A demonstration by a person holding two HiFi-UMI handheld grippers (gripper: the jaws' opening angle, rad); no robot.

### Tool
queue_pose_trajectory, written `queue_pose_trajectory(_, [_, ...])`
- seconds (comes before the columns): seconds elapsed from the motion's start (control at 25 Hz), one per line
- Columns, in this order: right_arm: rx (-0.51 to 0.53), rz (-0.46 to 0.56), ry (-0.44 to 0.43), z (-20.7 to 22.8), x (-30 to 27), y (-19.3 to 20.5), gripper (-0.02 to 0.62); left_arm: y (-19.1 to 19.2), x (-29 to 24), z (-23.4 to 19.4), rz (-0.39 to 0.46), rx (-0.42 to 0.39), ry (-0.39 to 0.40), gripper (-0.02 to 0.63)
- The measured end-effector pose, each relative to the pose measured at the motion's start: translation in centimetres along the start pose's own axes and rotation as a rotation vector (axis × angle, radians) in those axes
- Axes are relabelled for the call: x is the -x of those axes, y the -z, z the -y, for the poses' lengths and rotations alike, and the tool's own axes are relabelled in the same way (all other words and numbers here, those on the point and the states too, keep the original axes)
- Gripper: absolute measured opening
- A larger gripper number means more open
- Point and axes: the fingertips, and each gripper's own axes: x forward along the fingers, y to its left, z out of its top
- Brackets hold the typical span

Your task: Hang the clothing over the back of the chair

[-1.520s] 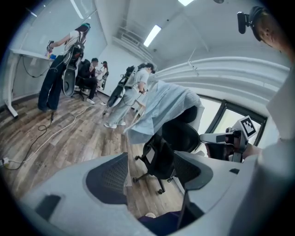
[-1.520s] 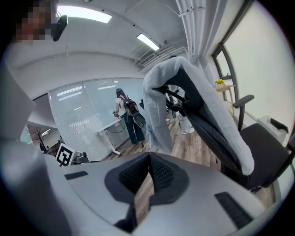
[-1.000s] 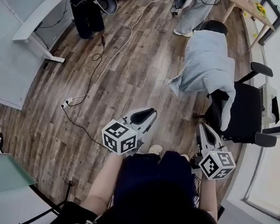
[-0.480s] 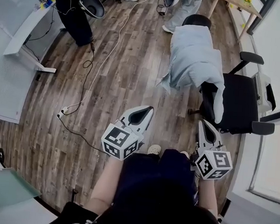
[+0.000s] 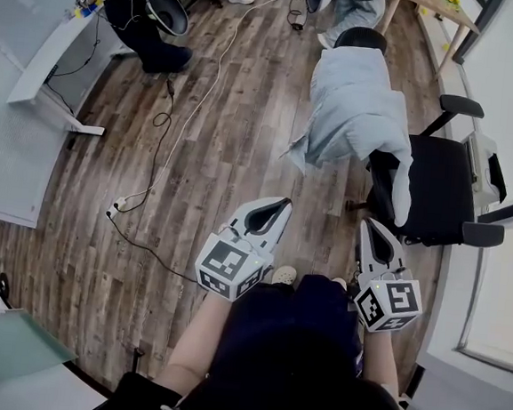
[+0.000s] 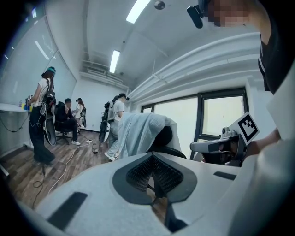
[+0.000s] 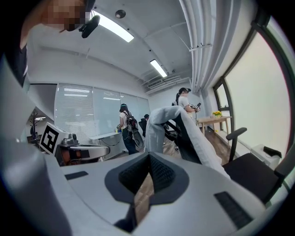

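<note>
A light blue garment (image 5: 359,106) lies draped over the back of a black office chair (image 5: 436,193), one sleeve hanging down beside the seat. Both grippers hover low over the wood floor in front of my legs, well short of the chair and touching nothing. My left gripper (image 5: 279,204) is shut and empty. My right gripper (image 5: 369,224) is also shut with nothing in it. The left gripper view shows the garment (image 6: 138,131) over the chair's headrest (image 6: 163,137) past the closed left gripper (image 6: 153,156). The right gripper view shows the garment (image 7: 161,120) and the chair's seat (image 7: 253,170).
Several people stand or sit at the far end of the room (image 5: 152,21). A cable (image 5: 170,125) runs across the floor to a power strip (image 5: 118,204). A white desk (image 5: 61,44) stands on the left, a wooden table (image 5: 435,3) at the back right. Windows line the right side.
My left gripper has shifted a little to the right. The right gripper has barely moved. The garment stays on the chair. A person standing behind the chair has stepped further away.
</note>
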Motion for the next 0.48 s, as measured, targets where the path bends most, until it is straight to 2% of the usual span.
queue_pose_trajectory(0.48, [0.021,-0.012,-0.010,-0.11,0.33,0.16,0.000,0.33,0.48,0.59,-0.004,-0.001,0.026,0.006])
